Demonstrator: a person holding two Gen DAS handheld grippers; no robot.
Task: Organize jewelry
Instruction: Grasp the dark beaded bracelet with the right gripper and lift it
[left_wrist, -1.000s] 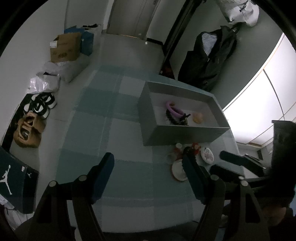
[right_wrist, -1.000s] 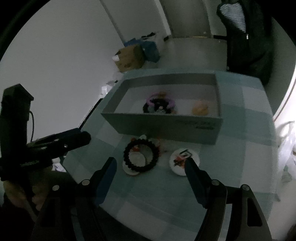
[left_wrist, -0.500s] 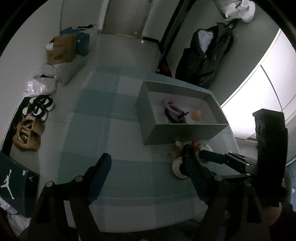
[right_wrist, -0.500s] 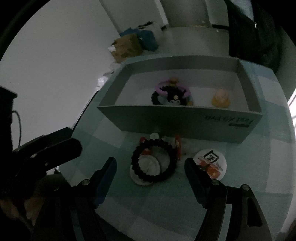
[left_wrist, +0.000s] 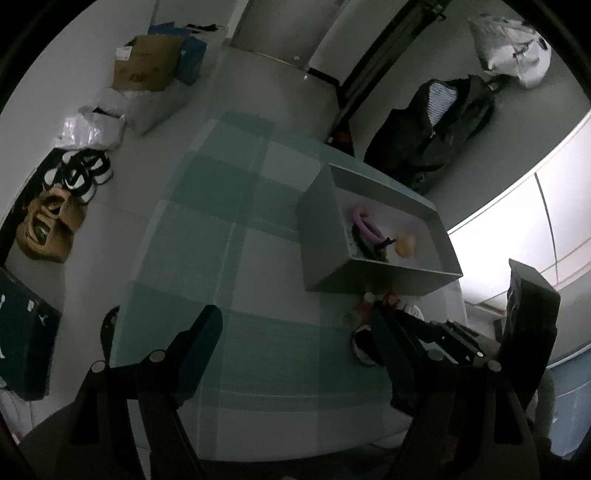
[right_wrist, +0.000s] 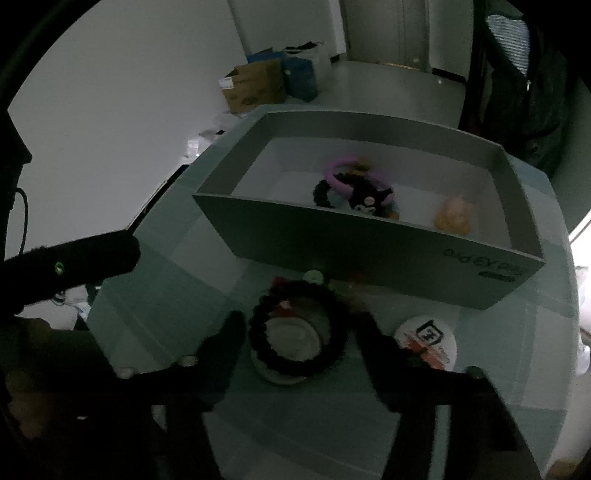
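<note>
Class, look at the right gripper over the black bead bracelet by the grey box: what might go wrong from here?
1. The right gripper is closing around the black bead bracelet, which lies on a round disc; the disc may be dragged.
2. Small pieces nearby may scatter.
3. The bracelet could catch the grey box wall.

Box wall (right_wrist: 369, 254) blocks beyond bracelet (right_wrist: 299, 325); disc (right_wrist: 428, 343) close right; tabletop (left_wrist: 229, 266) left free.
</note>
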